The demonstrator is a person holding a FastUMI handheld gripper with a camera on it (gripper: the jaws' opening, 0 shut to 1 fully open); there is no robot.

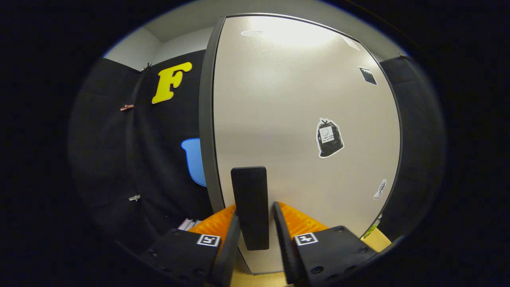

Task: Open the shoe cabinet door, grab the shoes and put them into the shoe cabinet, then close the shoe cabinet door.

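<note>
Right between the jaws sits the dark handle (250, 207) of the shoe cabinet door (303, 115), and the gripper (255, 223) looks to be pinching it from both sides, fingers tight against its flanks. Door fills everything ahead, pale and flat, a trash-bag sticker (329, 138) out at two o'clock from the handle. My read: this is a door-swing step, though whether opening or closing I cannot tell, and no shoes to be seen. To do it well, keep the squeeze steady and let the wrist follow the door's arc, not a straight tug, or the handle may slip out. Door's dark left edge (207, 119) runs just beside the handle at nine o'clock, so the hinge is probably over at three o'clock. Beyond that edge, at ten o'clock, there's open room before the black cloth wall (119, 151), space for a swing. Down at six o'clock a strip of light wooden desk (378, 239), close under the door, so stay level
</note>
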